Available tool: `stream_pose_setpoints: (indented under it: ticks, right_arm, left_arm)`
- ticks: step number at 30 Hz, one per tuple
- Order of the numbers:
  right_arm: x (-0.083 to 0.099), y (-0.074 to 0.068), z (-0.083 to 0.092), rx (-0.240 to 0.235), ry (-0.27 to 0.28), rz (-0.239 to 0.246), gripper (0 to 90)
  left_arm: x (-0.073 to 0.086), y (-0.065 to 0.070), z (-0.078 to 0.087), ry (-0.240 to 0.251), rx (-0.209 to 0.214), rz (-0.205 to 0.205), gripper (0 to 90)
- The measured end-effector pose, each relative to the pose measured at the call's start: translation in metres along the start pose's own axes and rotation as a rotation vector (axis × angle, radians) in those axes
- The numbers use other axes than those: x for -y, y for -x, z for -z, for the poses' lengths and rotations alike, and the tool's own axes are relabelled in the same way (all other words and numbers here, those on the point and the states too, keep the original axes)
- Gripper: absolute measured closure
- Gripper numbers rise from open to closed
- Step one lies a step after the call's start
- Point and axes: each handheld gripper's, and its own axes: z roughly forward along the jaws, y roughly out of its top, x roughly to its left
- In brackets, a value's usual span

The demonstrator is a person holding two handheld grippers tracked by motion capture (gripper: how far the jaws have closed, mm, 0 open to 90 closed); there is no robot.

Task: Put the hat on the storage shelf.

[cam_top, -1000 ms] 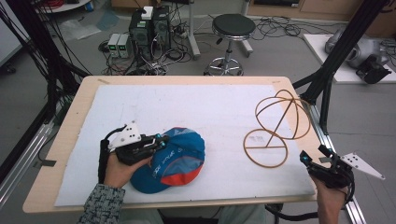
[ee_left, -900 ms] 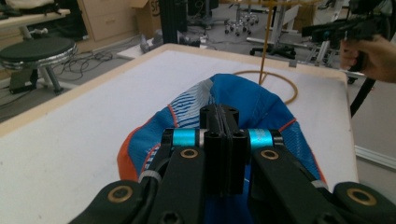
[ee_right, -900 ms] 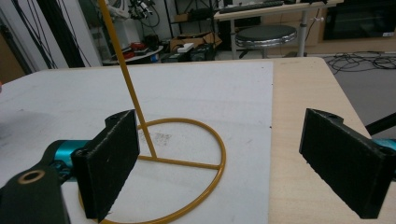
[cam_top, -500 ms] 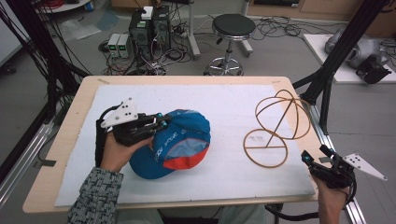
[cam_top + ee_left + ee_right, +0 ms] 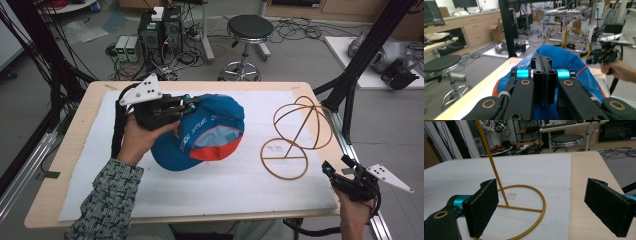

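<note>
Since a second ago, carried up and away from the near edge toward the far left part of the table (image 5: 75, 150): blue cap (image 5: 210, 130), along with left gripper (image 5: 186, 104) and the hand (image 5: 137, 140) behind it. Now lifted and tilted, underside turned toward the camera in the high view, orange lining and grey-blue inside showing, over the white mat (image 5: 240, 185). Clamped by the left gripper at the cap's upper left edge, jaws pressed flat together on the blue fabric in the left gripper view, cap (image 5: 574, 65) bulging just behind and around them. Grey three-cornered plate on top of that gripper, black cable trailing down beside a patterned sleeve (image 5: 102, 200).

Unmoved over the same second: right gripper (image 5: 334, 172), held low at the table's near right corner, jaws spread wide apart with nothing between them. Seen past those jaws in the right gripper view: yellow wire stand (image 5: 521, 207), ring base flat on the mat, upright rod rising from its crossbar. In the high view, same wire stand (image 5: 295, 135) on the right part of the mat, domed wire top at the far end, well apart from the cap. Beyond the table, a round stool (image 5: 250, 30) on the floor.
</note>
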Motion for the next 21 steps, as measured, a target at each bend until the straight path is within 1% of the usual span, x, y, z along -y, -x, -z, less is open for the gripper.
stream_pose_setpoints:
  ticks: [2,4,5,7,8,9,10,13,14,17,18,21]
  right_arm:
    - [0.0,0.0,0.0,-0.008,0.006,-0.003,11.2]
    - [0.0,0.001,0.0,-0.005,0.004,-0.006,11.2]
    - [0.0,0.001,0.001,0.003,0.0,-0.01,11.2]
    - [0.001,0.002,0.0,-0.01,0.013,-0.016,11.2]
    - [0.0,0.003,0.001,-0.001,0.008,-0.011,11.2]
    - [0.001,0.003,0.001,-0.009,0.016,-0.015,11.2]
    - [0.0,0.003,0.001,-0.001,0.007,-0.011,11.2]
    - [0.001,0.003,0.0,-0.01,0.017,-0.013,11.2]
    - [0.0,0.003,0.001,-0.002,0.008,-0.009,11.2]
    - [0.0,0.003,0.002,-0.003,0.009,-0.017,11.2]
    - [0.001,0.003,0.001,-0.013,0.022,-0.022,11.2]
    - [0.001,0.003,0.001,-0.013,0.026,-0.026,11.2]
  left_arm:
    - [-0.008,-0.001,-0.006,0.015,0.006,-0.009,88.8]
    - [-0.017,-0.003,-0.01,0.032,0.007,-0.018,88.8]
    - [-0.019,-0.004,-0.011,0.039,0.009,-0.019,88.8]
    - [-0.025,-0.006,-0.015,0.051,0.012,-0.02,88.8]
    - [-0.028,-0.007,-0.018,0.062,0.018,-0.017,88.8]
    - [-0.029,-0.007,-0.02,0.07,0.022,-0.014,88.8]
    - [-0.03,-0.008,-0.022,0.078,0.026,-0.013,88.8]
    - [-0.034,-0.011,-0.03,0.099,0.038,-0.004,88.8]
    - [-0.035,-0.012,-0.033,0.104,0.041,0.001,88.8]
    - [-0.039,-0.014,-0.041,0.117,0.055,0.009,88.8]
    - [-0.04,-0.014,-0.044,0.117,0.058,0.009,88.8]
    - [-0.045,-0.015,-0.052,0.122,0.075,0.005,88.8]
